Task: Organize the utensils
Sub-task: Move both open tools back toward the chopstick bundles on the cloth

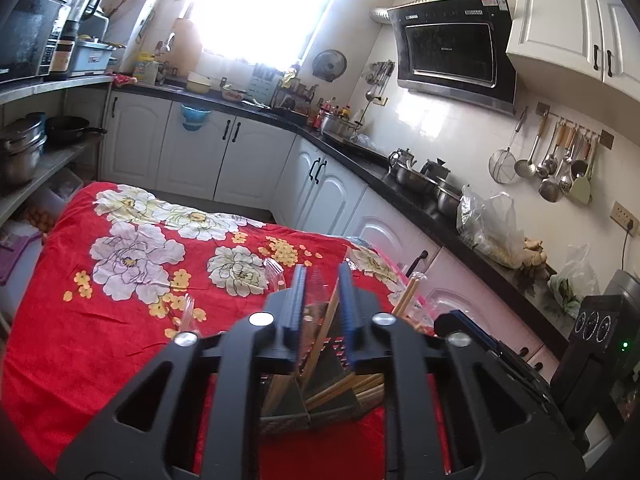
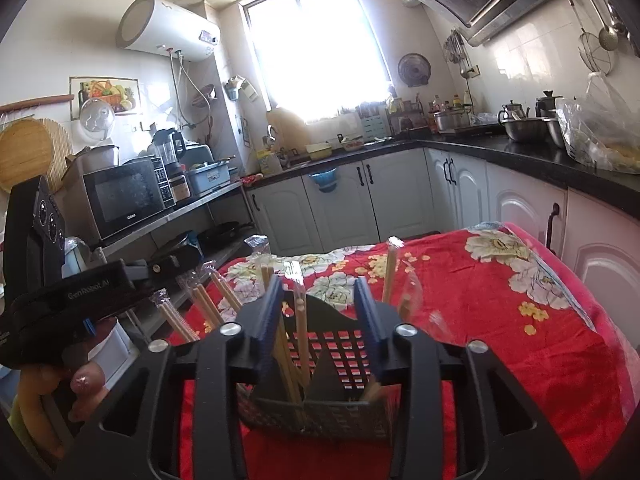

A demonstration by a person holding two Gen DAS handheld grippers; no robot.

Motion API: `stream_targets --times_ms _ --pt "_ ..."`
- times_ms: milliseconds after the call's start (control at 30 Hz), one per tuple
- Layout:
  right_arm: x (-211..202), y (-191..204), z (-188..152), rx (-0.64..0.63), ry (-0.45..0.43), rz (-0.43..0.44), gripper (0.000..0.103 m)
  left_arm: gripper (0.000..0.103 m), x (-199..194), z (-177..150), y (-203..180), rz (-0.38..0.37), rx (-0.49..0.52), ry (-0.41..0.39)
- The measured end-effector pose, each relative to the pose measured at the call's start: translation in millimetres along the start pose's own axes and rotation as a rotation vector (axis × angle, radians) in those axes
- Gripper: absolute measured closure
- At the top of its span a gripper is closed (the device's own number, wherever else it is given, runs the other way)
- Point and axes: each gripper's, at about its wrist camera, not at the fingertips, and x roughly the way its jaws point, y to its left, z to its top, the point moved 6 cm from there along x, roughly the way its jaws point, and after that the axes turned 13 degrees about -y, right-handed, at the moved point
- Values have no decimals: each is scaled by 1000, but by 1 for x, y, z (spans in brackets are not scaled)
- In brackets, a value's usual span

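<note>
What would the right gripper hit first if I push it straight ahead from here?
Most likely the wrapped chopsticks standing in the black utensil holder, which sits between the open right gripper fingers. Depth is hard to judge.

Home kitchen, range hood (image 1: 452,46), white cabinets (image 1: 256,148), microwave (image 2: 122,196) (hanging ladles (image 1: 556,168))

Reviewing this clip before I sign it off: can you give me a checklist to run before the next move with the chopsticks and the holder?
1. Utensil holder upright on the red floral cloth: ok.
2. Wrapped chopsticks standing in the holder's compartments: ok.
3. Left hand-held gripper free of load: ok, open, nothing clearly pinched.
4. Right hand-held gripper free of load: ok, open above the holder.
5. Loose chopsticks left on the cloth: cannot tell; none visible, near side hidden by the grippers.
6. The grippers' clearance from each other: ok, left one sits apart at the right view's edge.
</note>
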Motion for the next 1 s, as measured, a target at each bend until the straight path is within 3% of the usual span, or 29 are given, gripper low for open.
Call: stream_targets --times_ms 233,400,533,1000 --pt "-17 3 -1 -13 27 8 51 74 -14 1 -2 2 -10 -9" --pt "-29 7 0 -26 26 15 39 55 -24 2 -4 -4 -19 -16" --pt "-37 8 0 -37 27 15 34 47 -33 1 -4 -5 -23 -15" --pt "-60 8 -12 -61 69 2 28 22 -63 -16 -11 -21 18 17"
